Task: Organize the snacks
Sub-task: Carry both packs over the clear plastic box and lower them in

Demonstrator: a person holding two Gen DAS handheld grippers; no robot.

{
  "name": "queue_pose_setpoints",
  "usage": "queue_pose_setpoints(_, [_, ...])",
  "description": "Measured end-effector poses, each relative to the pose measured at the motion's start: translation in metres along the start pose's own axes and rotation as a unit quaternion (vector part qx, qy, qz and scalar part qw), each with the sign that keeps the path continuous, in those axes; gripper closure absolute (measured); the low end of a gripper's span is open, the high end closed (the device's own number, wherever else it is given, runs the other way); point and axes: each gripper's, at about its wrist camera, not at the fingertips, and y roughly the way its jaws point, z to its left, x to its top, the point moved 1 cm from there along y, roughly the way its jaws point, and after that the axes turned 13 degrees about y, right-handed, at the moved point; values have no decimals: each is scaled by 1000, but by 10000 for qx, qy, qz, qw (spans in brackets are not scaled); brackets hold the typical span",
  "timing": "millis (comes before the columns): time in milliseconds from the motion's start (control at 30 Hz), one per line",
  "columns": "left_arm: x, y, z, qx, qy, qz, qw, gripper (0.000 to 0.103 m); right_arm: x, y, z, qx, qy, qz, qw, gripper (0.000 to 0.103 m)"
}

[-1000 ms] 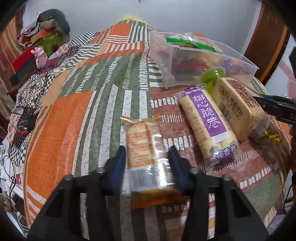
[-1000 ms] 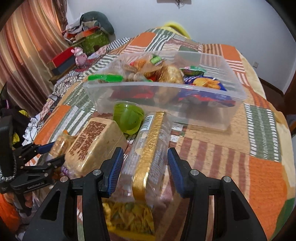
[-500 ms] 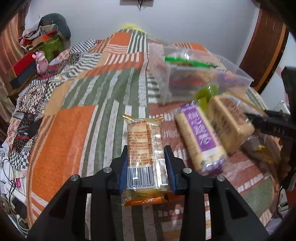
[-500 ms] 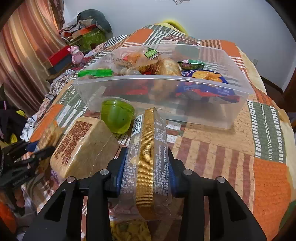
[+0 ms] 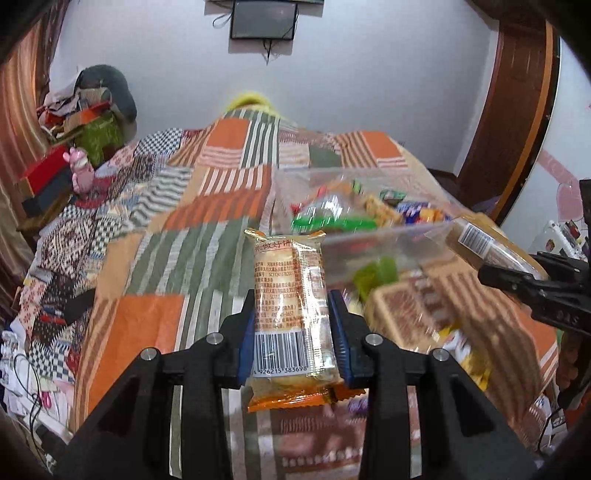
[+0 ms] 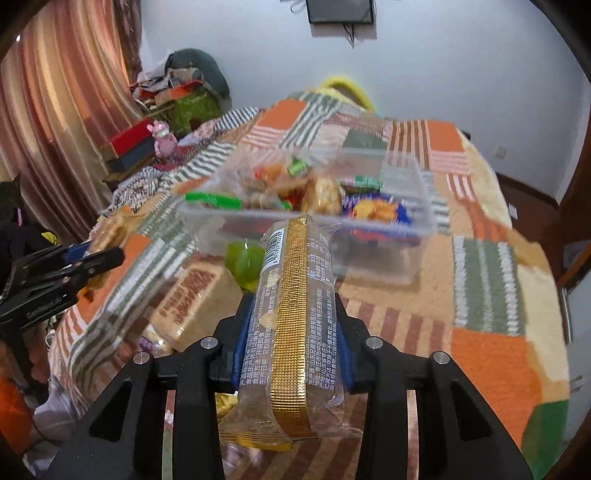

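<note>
Snugly between left gripper [image 5: 291, 328] pads: orange-edged packet [image 5: 290, 306].

Both fisheye views look forward and slightly down along their own gripper across the patchwork bed [image 5: 155, 229], close above it. Both share the clear snack bin [image 6: 413, 221] at mid-frame and the wall screen [image 5: 263, 19] at top centre.
</note>
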Motion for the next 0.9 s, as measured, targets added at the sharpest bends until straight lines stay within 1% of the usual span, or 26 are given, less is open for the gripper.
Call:
queue_pose_setpoints(267, [45,4,-4,-25,82,-337,9994,67,31,-13,2,33,10,-464,9989,68])
queue_pose_setpoints(500, [84,23,-12,-183,142,-496,9985,67,58,-9,-8,-34,86,-743,9972,68])
queue_pose_setpoints(700, [110,51,-25,-329,221,-482,9980,67,74,5,-20,-108,237,-828,9962,68])
queue_pose_setpoints(900, [123,92,-39,-566,276,-223,9978,67,84,29,-30,-240,308,-745,9965,68])
